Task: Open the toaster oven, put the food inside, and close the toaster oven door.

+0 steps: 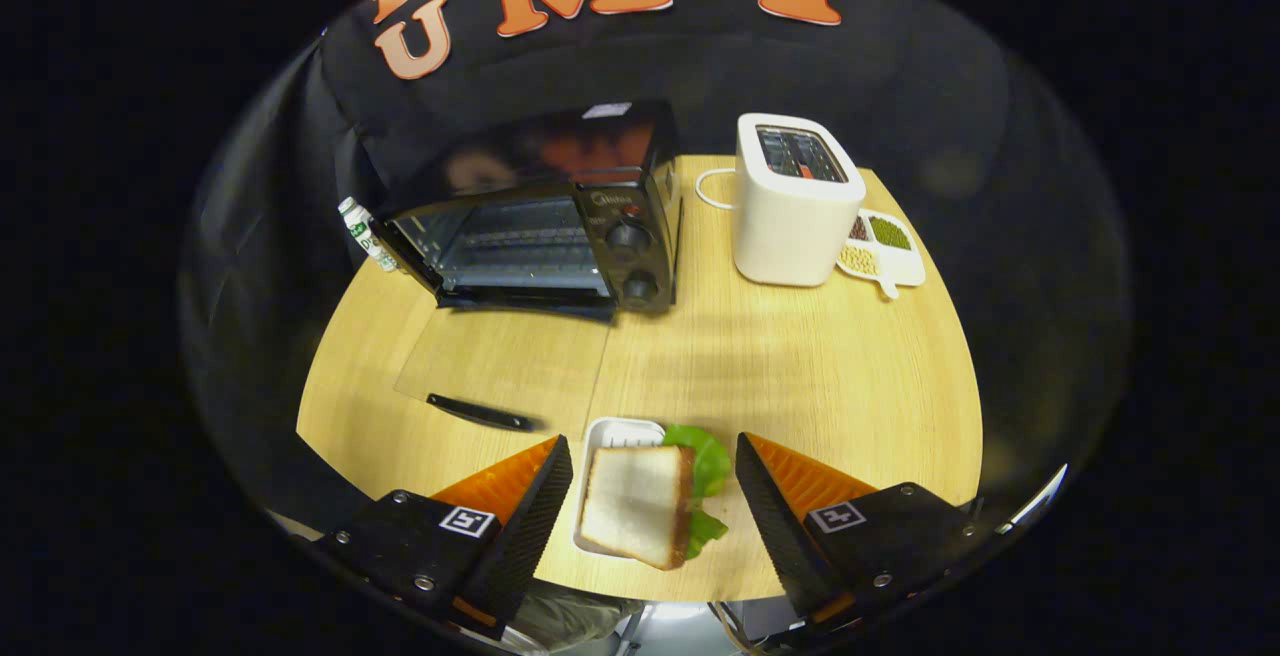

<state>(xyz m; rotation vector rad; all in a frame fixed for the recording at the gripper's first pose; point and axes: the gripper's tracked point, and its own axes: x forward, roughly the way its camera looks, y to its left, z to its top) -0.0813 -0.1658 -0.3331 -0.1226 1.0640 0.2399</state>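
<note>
Before the toaster oven (540,236), door already down; sandwich (640,501) unloaded, between the wide-open hand-held gripper (655,496) fingers. Loading, closing remain.

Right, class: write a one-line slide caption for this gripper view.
Open gripper straddles sandwich on tray; toaster oven door already open.

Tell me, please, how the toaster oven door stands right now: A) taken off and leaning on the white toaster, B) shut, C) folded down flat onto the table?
C: the toaster oven shows its bare rack, and its glass door lies flat on the table, handle toward the open gripper.
</note>
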